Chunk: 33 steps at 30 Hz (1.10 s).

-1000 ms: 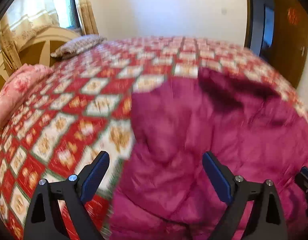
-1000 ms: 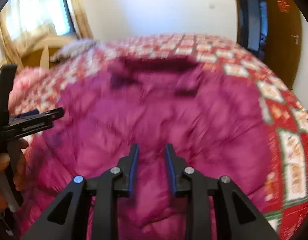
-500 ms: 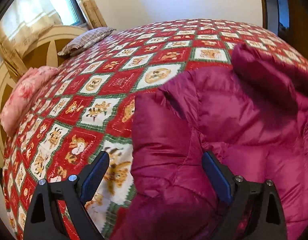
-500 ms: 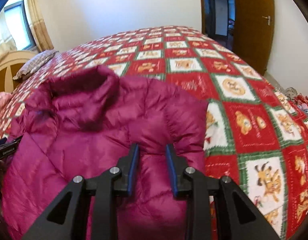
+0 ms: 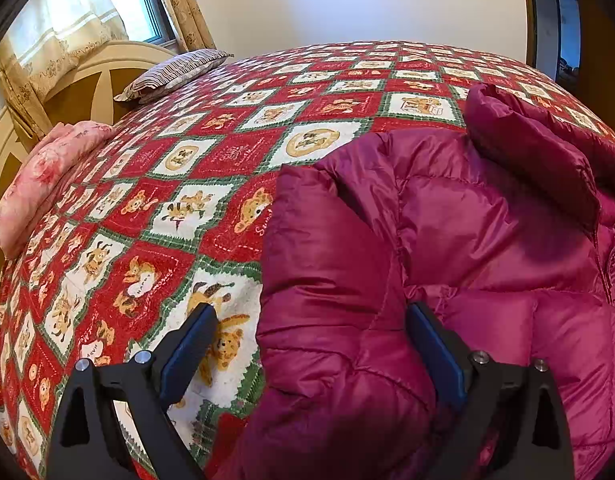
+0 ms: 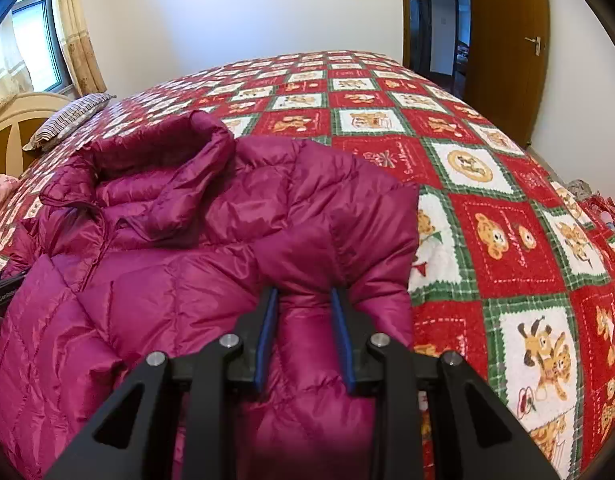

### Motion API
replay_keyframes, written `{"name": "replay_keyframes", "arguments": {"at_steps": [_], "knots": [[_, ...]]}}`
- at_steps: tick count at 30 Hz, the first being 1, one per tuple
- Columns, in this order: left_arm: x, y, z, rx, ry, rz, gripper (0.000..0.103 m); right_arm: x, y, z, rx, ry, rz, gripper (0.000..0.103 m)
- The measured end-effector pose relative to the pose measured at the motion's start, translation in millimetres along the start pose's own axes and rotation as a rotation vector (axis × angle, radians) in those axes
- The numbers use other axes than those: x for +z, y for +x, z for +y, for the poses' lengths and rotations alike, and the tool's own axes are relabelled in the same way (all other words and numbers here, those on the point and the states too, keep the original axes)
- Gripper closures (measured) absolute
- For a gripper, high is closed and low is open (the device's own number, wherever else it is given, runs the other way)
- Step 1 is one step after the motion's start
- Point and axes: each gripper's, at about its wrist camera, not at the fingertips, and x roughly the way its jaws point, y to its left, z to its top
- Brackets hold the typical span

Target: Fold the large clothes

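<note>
A magenta puffer jacket [image 5: 467, 240] lies face up on the bed, collar toward the far side. In the left wrist view my left gripper [image 5: 311, 336] is wide open, its jaws either side of the jacket's folded left sleeve and shoulder. In the right wrist view the jacket [image 6: 179, 264] fills the left half, and my right gripper [image 6: 305, 316] is shut on a pinched fold of the jacket's right sleeve near the shoulder.
The bed has a red, white and green bear-pattern quilt [image 5: 187, 208] [image 6: 507, 240]. A striped pillow [image 5: 171, 74] and a pink pillow [image 5: 47, 176] lie by the headboard. A wooden door [image 6: 507, 40] stands at the right; a curtained window at the left.
The jacket has dropped flat onto the bed and both views have steadied. Both grippers have come lower and closer to the jacket; the right one stays pinched on the sleeve, the left stays open.
</note>
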Motion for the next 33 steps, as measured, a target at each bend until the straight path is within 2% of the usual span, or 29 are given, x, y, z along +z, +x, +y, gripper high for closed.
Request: {"name": "replay_keyframes", "arguments": {"at_steps": [33], "knots": [[-1.3,1.4,-1.4,0.006,0.006,-0.007,0.006,-2.1,1.6,4.8,-0.028,-0.021,-0.003,0.072]]}}
